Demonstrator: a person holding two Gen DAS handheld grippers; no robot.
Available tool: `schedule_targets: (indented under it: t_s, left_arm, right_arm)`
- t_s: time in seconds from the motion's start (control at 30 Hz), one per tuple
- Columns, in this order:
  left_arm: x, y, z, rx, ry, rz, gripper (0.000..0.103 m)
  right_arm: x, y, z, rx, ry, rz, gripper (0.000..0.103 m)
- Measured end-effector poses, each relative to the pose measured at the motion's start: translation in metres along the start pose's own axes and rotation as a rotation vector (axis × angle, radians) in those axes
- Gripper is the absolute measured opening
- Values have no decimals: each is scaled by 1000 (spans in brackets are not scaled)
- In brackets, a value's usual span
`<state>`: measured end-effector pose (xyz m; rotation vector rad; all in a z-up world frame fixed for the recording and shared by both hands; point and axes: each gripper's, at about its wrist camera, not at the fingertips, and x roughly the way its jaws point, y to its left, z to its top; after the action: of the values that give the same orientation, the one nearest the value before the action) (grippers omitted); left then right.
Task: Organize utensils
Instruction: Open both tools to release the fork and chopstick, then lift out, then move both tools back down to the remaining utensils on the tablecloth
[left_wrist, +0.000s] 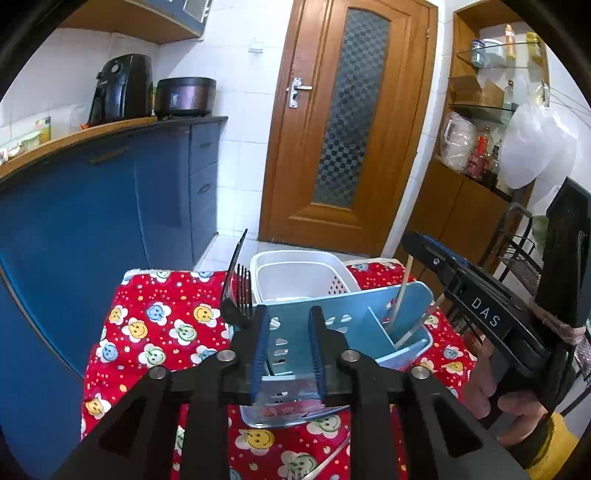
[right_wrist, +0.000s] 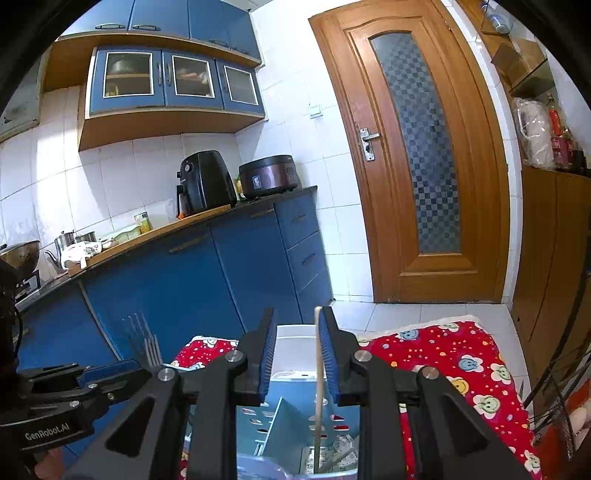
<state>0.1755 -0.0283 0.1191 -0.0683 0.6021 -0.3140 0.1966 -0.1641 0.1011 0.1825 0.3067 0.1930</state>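
A light blue utensil holder (left_wrist: 332, 325) with dividers stands on the red smiley-print tablecloth (left_wrist: 155, 332). My left gripper (left_wrist: 288, 314) is open, with its blue-padded jaws on either side of the holder's near wall. A black fork (left_wrist: 242, 295) stands just left of its left finger. Two wooden chopsticks (left_wrist: 400, 295) lean in the holder's right compartment. My right gripper (right_wrist: 297, 328) is open above the holder (right_wrist: 291, 421), and a chopstick (right_wrist: 318, 387) stands against its right pad. The right gripper also shows at the right of the left wrist view (left_wrist: 413, 240).
A white basket (left_wrist: 299, 277) stands behind the holder. Blue kitchen cabinets (left_wrist: 92, 221) with an air fryer (left_wrist: 122, 88) and a cooker are at the left. A wooden door (left_wrist: 343, 122) is ahead. A metal utensil (left_wrist: 325, 461) lies on the cloth near me. A black wire rack (left_wrist: 517, 258) is at the right.
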Motion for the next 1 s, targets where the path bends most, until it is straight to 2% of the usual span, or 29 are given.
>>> schedule_targets:
  t_s: [0.3,0.67,1.0]
  left_arm:
    - [-26,-5,-4,2,-29,5,29]
    - [-50,1,-27,-16,5,13,30]
    - [-58,7,-57,-49,66,10,30]
  right_arm:
    - [-39,8,6,-13,7,0,26]
    - [-73,13,-20,7,134,15,26]
    - [-82,10,-50,41,222,1,26]
